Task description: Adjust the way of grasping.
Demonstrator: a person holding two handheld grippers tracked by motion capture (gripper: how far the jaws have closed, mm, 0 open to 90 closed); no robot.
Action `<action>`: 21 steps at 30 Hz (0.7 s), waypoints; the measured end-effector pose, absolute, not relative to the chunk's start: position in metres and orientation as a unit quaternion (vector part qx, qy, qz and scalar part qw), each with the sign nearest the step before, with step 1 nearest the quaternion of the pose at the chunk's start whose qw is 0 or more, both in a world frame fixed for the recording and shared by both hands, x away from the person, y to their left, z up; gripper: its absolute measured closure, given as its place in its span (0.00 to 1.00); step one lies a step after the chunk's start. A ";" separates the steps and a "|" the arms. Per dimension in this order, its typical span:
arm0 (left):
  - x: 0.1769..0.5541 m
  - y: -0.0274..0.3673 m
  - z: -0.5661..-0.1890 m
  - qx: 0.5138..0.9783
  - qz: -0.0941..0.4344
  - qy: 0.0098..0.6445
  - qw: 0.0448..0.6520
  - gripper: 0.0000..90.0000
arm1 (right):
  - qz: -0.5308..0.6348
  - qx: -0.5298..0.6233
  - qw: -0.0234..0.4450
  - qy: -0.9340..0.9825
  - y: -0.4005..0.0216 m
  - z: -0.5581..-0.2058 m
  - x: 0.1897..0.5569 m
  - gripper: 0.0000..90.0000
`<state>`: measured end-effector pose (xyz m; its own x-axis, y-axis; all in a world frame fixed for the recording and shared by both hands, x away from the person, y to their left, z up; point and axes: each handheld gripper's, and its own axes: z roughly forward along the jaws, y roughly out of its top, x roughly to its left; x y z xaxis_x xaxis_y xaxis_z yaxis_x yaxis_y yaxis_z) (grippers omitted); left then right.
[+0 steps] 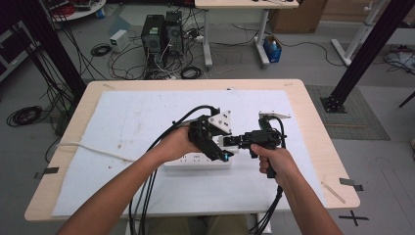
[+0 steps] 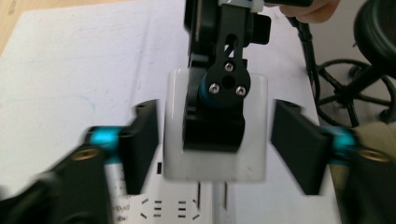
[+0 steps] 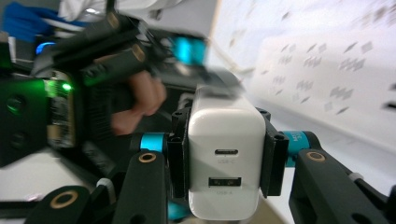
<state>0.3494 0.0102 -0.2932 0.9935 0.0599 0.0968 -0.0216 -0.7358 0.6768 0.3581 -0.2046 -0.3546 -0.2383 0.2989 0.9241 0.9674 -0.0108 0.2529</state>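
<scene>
Charger (image 3: 224, 158) pinched in right claw (image 3: 224, 154); left claw (image 2: 219, 144) spread beside it, above power strip (image 1: 195, 160) near tabletop (image 1: 313, 127) front edge.

White, rounded-block plastic USB charger (image 3: 224, 158) sits clamped on its two side faces, port face showing a USB-C slot above a USB-A slot. Its metal prongs (image 2: 225, 196) hang just above the flat white plastic power strip (image 1: 195, 160) lying on the table.
</scene>
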 end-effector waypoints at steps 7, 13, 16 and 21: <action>0.359 0.044 -0.293 0.946 0.037 0.061 0.315 0.23 | -0.476 -0.526 0.251 -0.658 -0.221 -0.352 0.361 0.69; 0.367 0.085 -0.293 0.958 0.046 0.098 0.266 0.23 | -0.445 -0.525 0.198 -0.698 -0.228 -0.345 0.365 0.69; 0.372 0.107 -0.291 0.961 0.038 0.121 0.247 0.23 | -0.429 -0.525 0.172 -0.715 -0.228 -0.339 0.368 0.69; 0.377 0.139 -0.291 0.964 0.018 0.146 0.221 0.23 | -0.412 -0.506 0.132 -0.746 -0.225 -0.326 0.375 0.69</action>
<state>0.3774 0.1388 -0.2906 0.9568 0.2891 -0.0296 0.2731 -0.8599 0.4312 0.3748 -0.2247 -0.3264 -0.4530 0.6461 0.6143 0.8641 0.1487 0.4809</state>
